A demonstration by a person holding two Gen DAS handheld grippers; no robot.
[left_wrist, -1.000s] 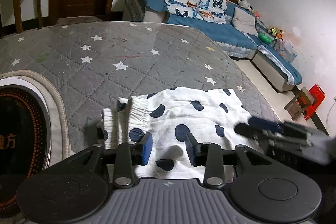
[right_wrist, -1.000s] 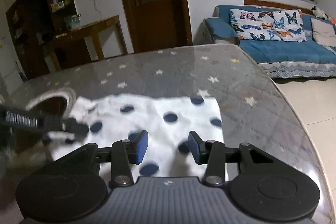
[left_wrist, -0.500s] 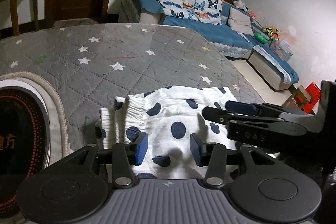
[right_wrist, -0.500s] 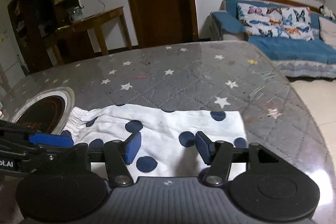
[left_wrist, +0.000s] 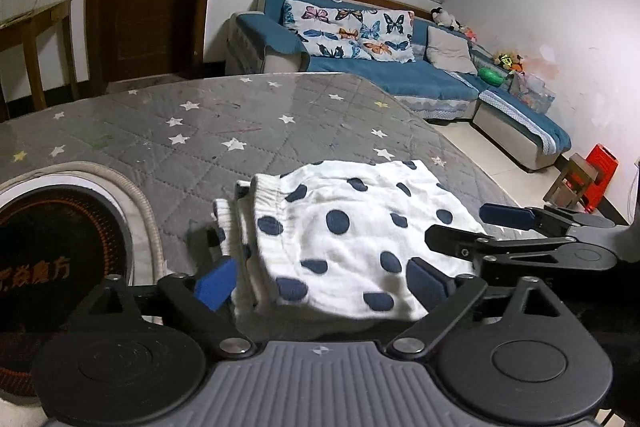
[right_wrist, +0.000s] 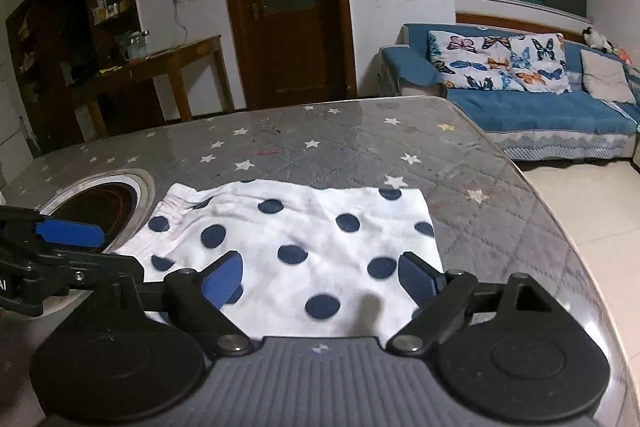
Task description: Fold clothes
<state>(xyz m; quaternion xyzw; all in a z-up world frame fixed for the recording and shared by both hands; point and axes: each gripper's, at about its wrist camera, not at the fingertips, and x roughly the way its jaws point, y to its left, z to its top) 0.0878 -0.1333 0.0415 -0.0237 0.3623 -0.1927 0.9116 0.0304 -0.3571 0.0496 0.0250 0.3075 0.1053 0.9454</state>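
A white garment with dark blue dots (left_wrist: 344, 235) lies folded flat on the grey star-quilted table (left_wrist: 208, 131), its elastic waistband at the left. It also shows in the right wrist view (right_wrist: 296, 231). My left gripper (left_wrist: 322, 283) is open and empty, just above the garment's near edge. My right gripper (right_wrist: 320, 277) is open and empty over the garment's near right part. The right gripper also shows in the left wrist view (left_wrist: 480, 227), and the left gripper in the right wrist view (right_wrist: 68, 239).
A round dark inset burner with a pale rim (left_wrist: 52, 247) sits in the table left of the garment. The table's right edge (right_wrist: 532, 187) drops to a tiled floor. A blue sofa (left_wrist: 400, 75) and a wooden side table (right_wrist: 160, 67) stand beyond.
Both grippers have opened wider and lifted back from the garment. The right gripper has swung in close beside the left one. The garment lies still.
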